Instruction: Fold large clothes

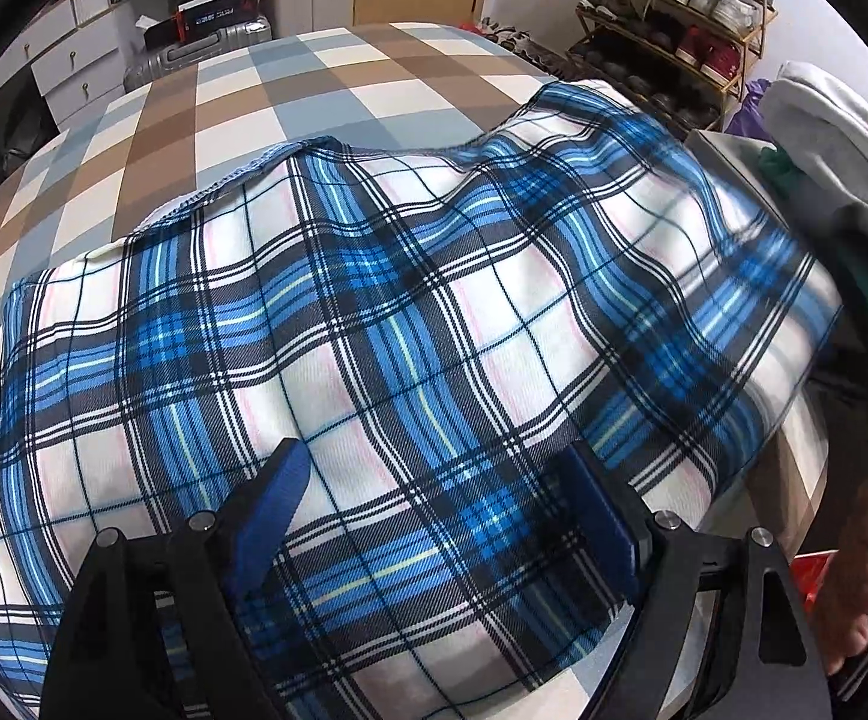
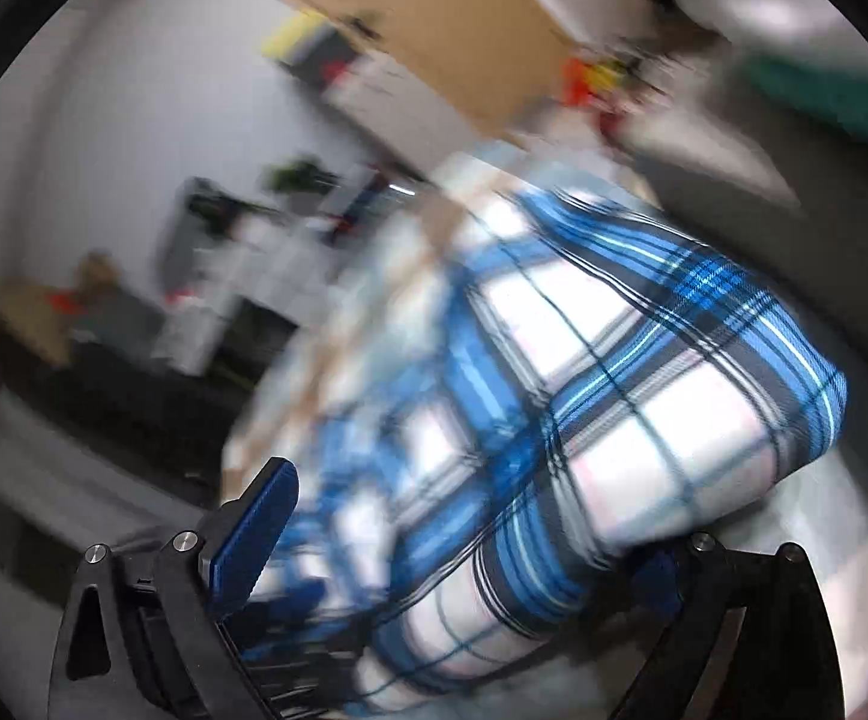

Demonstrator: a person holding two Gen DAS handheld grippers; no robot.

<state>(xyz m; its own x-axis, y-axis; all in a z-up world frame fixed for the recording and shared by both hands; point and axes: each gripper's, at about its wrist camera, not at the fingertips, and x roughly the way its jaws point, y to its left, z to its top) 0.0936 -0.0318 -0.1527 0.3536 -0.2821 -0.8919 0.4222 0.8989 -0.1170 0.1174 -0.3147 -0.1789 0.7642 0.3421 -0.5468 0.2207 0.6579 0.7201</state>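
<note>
A large blue-and-white plaid garment lies spread across a bed with a brown, blue and cream checked sheet. My left gripper hovers close over the plaid cloth with its blue fingers wide apart and nothing pinched: open. In the blurred right wrist view a bulging fold of the same garment lies between the spread jaws of my right gripper. Its left pad is bare. The cloth mostly hides the right one.
A shoe rack stands beyond the bed's far right corner. White drawers and a silver suitcase stand at the far left. Grey and green clothes are piled at the right. A hand shows at the lower right.
</note>
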